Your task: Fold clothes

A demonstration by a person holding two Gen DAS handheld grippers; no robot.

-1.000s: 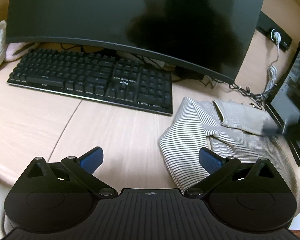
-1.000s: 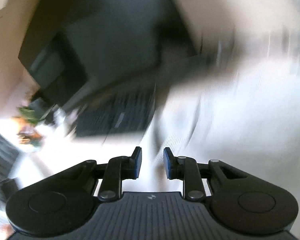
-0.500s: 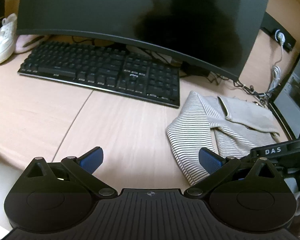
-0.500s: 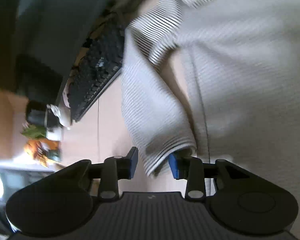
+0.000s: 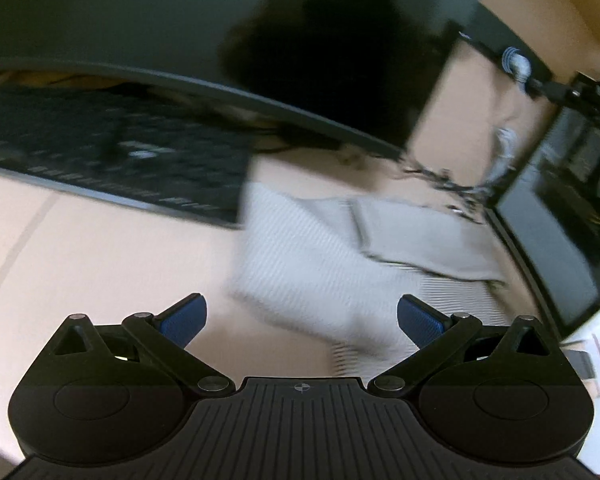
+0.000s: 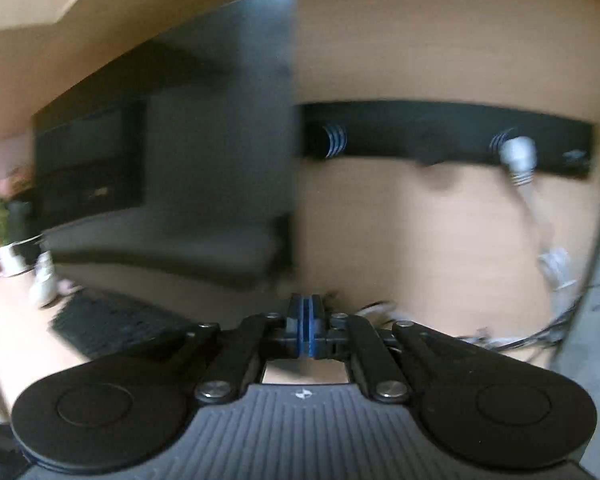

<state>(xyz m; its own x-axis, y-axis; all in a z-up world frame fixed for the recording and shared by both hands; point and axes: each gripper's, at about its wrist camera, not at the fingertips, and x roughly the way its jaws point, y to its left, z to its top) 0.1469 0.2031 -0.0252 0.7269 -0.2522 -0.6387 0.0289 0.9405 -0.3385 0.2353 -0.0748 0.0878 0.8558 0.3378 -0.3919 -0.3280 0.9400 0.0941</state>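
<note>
wooden desk, striped garment, keyboard

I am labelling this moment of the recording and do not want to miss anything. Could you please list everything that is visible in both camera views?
desk: one, light wood, under everything.
striped garment: one, white-grey, crumpled on the desk, right of the keyboard.
keyboard: one, black, below the monitor.
monitor: one, dark, curved, at the back.
second screen: one, dark, at the right edge.
power strip: one, black, on the wall.
white plug: one, in the power strip, cable hanging.
shoe: one, white, far left, blurred.
left gripper: blue pads, open, above the garment's near edge.
right gripper: blue pads, shut, no cloth visible between them.
</note>
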